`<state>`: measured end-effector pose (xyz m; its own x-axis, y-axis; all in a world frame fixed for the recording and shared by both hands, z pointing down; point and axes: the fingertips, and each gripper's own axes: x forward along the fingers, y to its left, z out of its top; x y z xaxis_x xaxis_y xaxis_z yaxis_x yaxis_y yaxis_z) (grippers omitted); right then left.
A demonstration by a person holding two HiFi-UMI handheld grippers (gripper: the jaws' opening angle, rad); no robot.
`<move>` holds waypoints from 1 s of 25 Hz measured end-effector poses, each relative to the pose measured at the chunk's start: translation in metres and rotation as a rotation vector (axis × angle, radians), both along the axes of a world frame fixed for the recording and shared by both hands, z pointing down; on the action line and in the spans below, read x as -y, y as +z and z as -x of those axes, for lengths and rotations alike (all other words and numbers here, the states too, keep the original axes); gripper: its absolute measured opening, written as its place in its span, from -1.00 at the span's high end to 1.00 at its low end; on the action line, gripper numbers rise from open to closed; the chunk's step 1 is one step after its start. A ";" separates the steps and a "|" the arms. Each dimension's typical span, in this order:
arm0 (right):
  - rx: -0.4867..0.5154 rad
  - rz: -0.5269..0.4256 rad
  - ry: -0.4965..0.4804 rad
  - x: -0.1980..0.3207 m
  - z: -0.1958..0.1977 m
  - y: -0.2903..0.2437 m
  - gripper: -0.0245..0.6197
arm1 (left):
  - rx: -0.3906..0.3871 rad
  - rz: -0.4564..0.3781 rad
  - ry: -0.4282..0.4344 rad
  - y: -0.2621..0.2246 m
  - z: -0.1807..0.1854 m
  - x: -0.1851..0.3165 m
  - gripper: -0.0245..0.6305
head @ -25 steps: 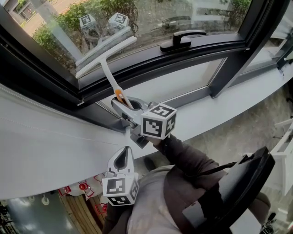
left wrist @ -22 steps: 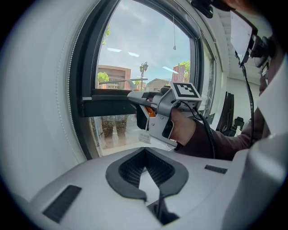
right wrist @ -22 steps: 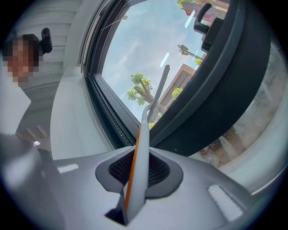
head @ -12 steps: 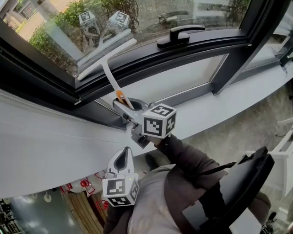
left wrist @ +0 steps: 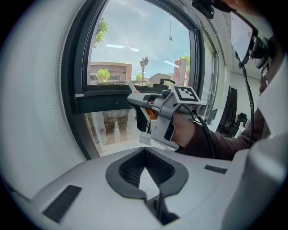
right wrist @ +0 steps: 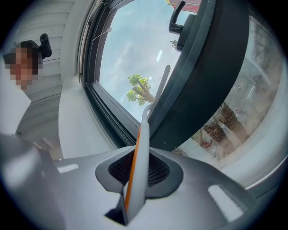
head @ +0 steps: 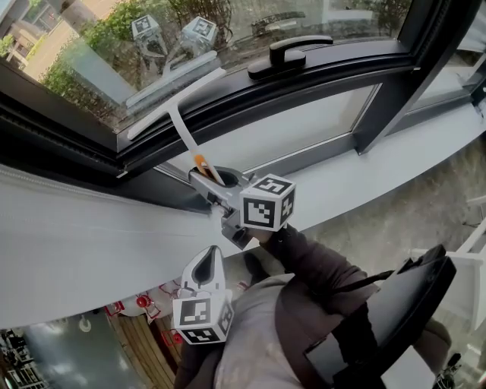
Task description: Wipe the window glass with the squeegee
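Right tongs clamp squeegee — handle points up toward glass; left tongs together.

I see a white squeegee with an orange stripe on its handle, against the black window frame. Below that frame, my right tool and left tool are pale grey, each with a cube of black-and-white square markers. The sill is white.

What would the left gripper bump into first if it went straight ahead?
Most likely the right gripper, which holds the squeegee right ahead of the left gripper. Depth is hard to judge, so it might just slip past.
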<state>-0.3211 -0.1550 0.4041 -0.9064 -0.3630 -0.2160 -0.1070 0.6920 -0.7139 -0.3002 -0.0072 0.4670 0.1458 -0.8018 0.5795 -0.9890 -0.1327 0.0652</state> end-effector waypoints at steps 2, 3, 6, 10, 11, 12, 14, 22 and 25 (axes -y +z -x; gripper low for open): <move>0.005 0.004 -0.013 -0.001 -0.002 0.002 0.79 | -0.003 0.007 -0.005 0.003 -0.002 0.000 0.93; 0.010 0.007 -0.022 -0.002 -0.005 0.002 0.79 | -0.004 0.011 -0.007 0.005 -0.005 -0.001 0.93; 0.027 0.020 -0.048 -0.004 -0.024 0.003 0.80 | -0.011 0.033 -0.028 0.012 -0.025 -0.003 0.93; 0.040 0.012 -0.094 -0.008 -0.042 0.003 0.80 | -0.027 0.061 -0.061 0.023 -0.047 -0.012 0.93; 0.044 0.007 -0.108 -0.010 -0.044 0.000 0.80 | -0.029 0.068 -0.065 0.025 -0.049 -0.014 0.93; 0.051 0.002 -0.123 -0.014 -0.045 -0.004 0.80 | -0.028 0.072 -0.068 0.026 -0.050 -0.017 0.93; 0.069 -0.021 -0.155 -0.028 -0.048 -0.018 0.80 | -0.017 0.069 -0.078 0.024 -0.051 -0.024 0.93; 0.053 -0.284 -0.116 -0.100 -0.094 -0.085 0.79 | -0.011 0.012 -0.103 0.012 -0.062 -0.062 0.93; 0.001 -0.396 -0.049 -0.128 -0.116 -0.105 0.80 | -0.010 -0.028 -0.099 0.005 -0.064 -0.078 0.93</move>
<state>-0.2054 -0.0266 0.2987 -0.9203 -0.2078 -0.3315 -0.0664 0.9180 -0.3910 -0.2363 0.0709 0.4722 0.0706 -0.8284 0.5557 -0.9967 -0.0365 0.0723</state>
